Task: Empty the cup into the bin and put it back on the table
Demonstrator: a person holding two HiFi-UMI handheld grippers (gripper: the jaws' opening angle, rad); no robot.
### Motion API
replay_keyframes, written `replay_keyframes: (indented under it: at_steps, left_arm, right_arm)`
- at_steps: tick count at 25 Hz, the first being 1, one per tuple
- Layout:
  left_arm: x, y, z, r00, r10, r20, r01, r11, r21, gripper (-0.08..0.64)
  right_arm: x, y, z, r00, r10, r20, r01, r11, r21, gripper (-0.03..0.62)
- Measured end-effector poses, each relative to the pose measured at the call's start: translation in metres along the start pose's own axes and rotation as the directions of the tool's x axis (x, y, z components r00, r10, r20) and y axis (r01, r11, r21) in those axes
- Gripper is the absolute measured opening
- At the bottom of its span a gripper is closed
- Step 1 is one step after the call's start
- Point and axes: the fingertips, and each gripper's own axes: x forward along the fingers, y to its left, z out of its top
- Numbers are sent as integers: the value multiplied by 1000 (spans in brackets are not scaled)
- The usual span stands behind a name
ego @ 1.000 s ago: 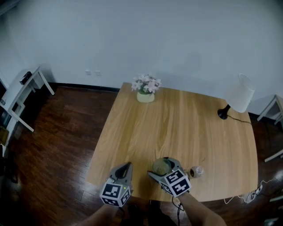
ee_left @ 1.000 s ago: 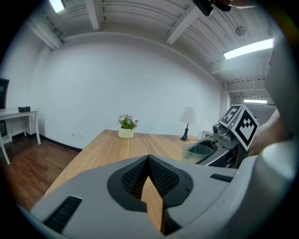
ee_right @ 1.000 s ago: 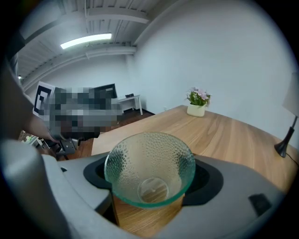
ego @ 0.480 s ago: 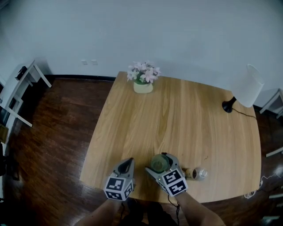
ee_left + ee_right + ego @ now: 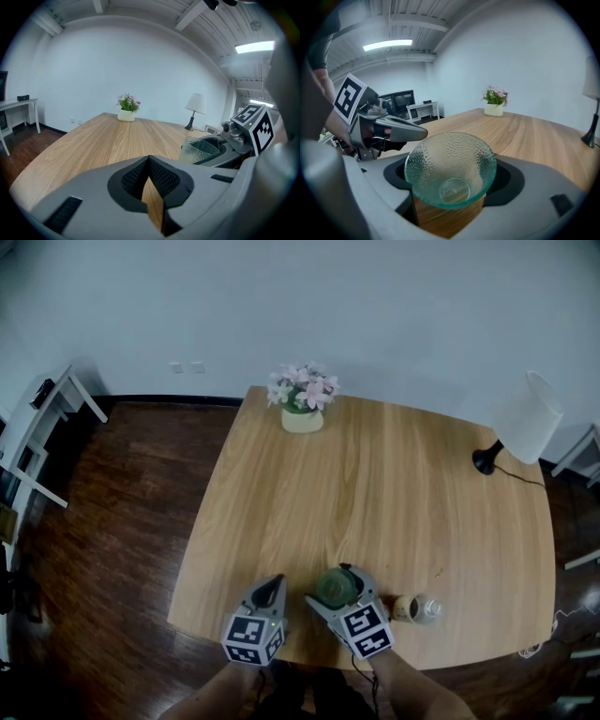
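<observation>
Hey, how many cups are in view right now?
1. The glass cup sits between the right gripper's jaws, by the table's near edge. The small bottle lying beside it is no cup; none seems hidden.

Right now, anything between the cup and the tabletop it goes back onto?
Nothing visible. The cup is held in the right gripper over bare wood near the front edge of the table. A small bottle lies to its right and the shut left gripper is to its left, both clear of it.
</observation>
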Motion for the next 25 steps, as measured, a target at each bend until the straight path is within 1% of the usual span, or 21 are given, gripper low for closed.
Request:
replay_keyframes:
  at_steps: [5,9,11,15,25]
  left_arm:
    - [-4,-3,0,1000,-5,1,5,1000,-2,-9]
    - [-9,-1,2,1000,2,6,-2,1000,1,-9]
    - [-12,-1,4,1000,3,9,-3,1000,3,-9]
    - [-19,3,9,1000,11,20,-12,1000,9,-9]
    - [-39,-8,39,997,0,81,-2,1000,27,-8]
  right_arm:
    - [1,0,-1,1000,2,17,-2,1000,0,416]
    - [4,0,-7,1000,18,-3,-18,1000,-13,423]
    - [3,-1,-10,1000,11,-10,-11,1000,-19,467]
    - [-1,-1,-10,1000,-5,-3,5,1000,-31,471]
    - [-33,2,22,998,-23,64,23,1000,-2,471]
